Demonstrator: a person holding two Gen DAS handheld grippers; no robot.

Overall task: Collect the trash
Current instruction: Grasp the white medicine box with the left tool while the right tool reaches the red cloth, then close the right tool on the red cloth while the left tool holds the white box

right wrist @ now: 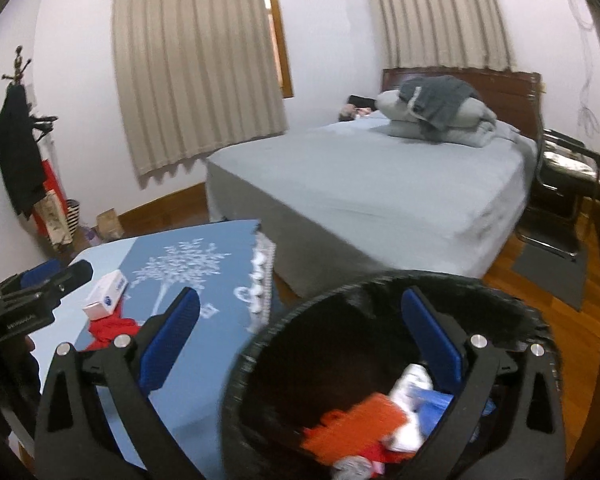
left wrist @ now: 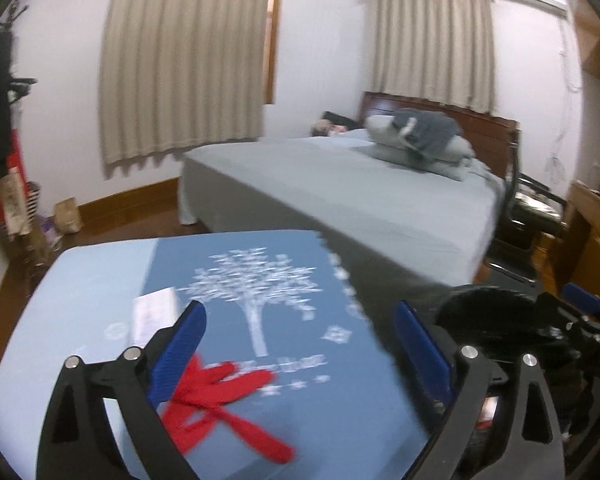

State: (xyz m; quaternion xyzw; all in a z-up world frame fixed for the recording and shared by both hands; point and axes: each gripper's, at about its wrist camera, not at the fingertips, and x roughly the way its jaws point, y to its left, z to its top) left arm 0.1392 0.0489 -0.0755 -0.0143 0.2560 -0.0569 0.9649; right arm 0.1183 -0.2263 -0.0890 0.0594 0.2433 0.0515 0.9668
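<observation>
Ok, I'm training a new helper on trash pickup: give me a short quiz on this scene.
1. True or false: the right gripper is shut on a wrapper.
2. What is still on the table? A) red ribbon and white box B) a cup C) a plate
3. Fill in: collected trash lies in the black ___.

Key: 1 false, its jaws are open and empty; 2 A; 3 bin.
</observation>
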